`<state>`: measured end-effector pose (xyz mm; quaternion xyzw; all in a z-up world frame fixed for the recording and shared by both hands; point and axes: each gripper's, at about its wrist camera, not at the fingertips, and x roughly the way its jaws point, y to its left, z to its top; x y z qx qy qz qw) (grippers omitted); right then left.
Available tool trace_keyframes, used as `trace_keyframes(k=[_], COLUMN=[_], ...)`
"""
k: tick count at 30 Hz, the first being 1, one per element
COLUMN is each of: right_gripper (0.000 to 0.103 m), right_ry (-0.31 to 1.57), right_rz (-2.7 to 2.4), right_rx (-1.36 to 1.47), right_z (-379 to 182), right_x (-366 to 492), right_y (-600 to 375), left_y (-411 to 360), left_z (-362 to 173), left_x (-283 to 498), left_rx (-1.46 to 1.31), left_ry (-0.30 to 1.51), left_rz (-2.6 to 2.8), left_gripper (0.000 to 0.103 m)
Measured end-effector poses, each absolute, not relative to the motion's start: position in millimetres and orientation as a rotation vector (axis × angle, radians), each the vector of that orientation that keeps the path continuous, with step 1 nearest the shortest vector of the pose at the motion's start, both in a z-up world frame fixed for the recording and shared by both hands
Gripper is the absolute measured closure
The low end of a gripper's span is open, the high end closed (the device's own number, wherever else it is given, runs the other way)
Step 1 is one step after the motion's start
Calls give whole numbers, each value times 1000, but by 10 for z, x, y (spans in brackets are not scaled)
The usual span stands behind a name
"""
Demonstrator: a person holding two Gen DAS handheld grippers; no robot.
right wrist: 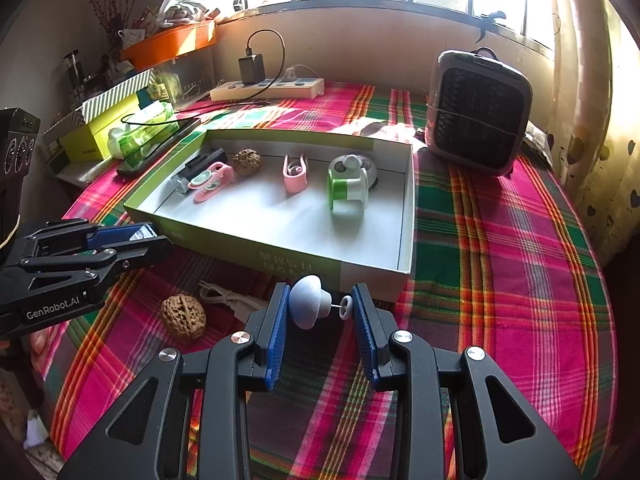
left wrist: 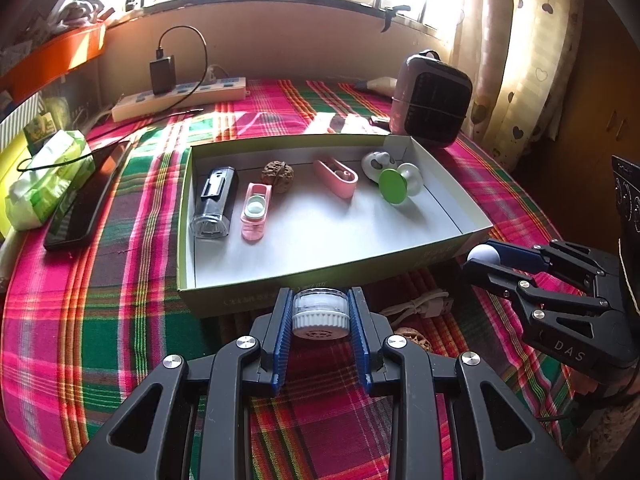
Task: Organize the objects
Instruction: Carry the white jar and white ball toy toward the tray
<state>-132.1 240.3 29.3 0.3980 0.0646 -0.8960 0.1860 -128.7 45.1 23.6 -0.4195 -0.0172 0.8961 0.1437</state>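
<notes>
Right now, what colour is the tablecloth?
Pink, green and orange plaid tablecloth, clearest in the right wrist view.

we count two walnuts: one in the box beside the far wall, one on the near cloth at left. we see two pink cases in the box, one black-and-clear cylinder at its left, one green-and-white toy at its right. each of the two grippers holds one thing: a small clear jar, a pale mushroom-shaped piece. one white cable lies near.

Box print too blurred to read; cable partly hidden behind right tool
</notes>
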Motion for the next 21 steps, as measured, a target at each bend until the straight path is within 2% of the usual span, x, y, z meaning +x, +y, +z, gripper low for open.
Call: trace_keyframes(k=[21], right_gripper=[70], right_ry=[177], right_rz=[-2535], right_rx=[1082], right_z=[393], right_x=[-1382], right_y=[2342], left_y=[415], left_z=[346], left_x=[-1287], left_rx=[-1158], left_ry=[-52], left_rz=[2610], left_gripper=[78])
